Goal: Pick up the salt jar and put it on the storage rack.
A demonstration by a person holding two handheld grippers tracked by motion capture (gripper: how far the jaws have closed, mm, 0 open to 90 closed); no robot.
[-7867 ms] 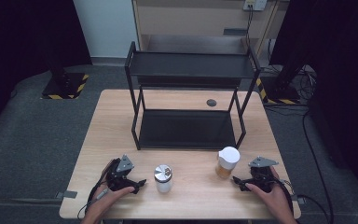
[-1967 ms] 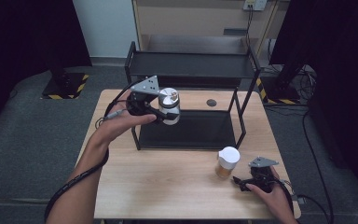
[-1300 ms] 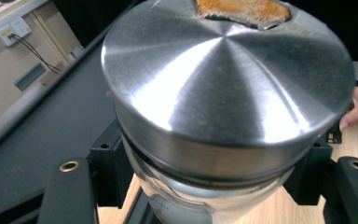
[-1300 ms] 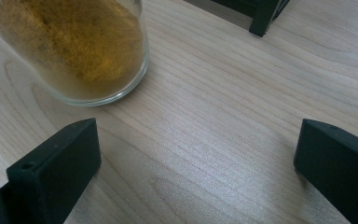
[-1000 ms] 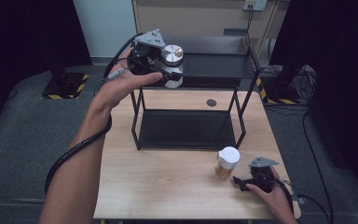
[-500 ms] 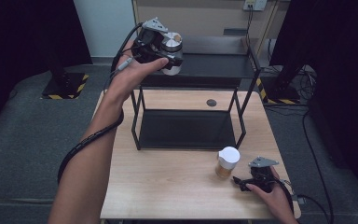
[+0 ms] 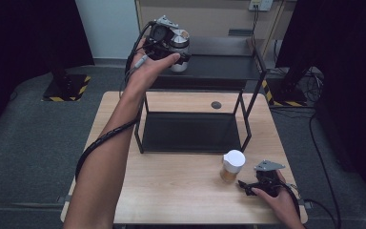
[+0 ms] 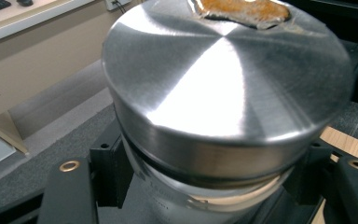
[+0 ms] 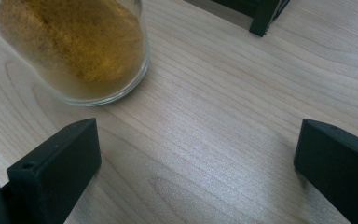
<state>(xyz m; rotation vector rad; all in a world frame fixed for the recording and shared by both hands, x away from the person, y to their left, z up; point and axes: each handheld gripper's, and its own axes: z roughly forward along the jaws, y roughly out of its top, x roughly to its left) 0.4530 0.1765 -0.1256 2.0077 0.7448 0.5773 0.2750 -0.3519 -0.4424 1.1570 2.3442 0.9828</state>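
Clenched in the left gripper (image 7: 172, 47) below its smooth lid, the rigid, breakable steel-lidded glass jar (image 8: 223, 107) is held over the black shelf's (image 7: 219, 67) far-left top, best grasped by its body.

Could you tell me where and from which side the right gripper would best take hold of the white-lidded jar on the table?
Probably its glass body below the white lid, coming in level from the person's side. The jar stands upright and round, just ahead of the right gripper, whose jaws are open and apart from it.

Steel-lid jar (image 7: 178, 50) upright, top shelf (image 7: 219, 67)
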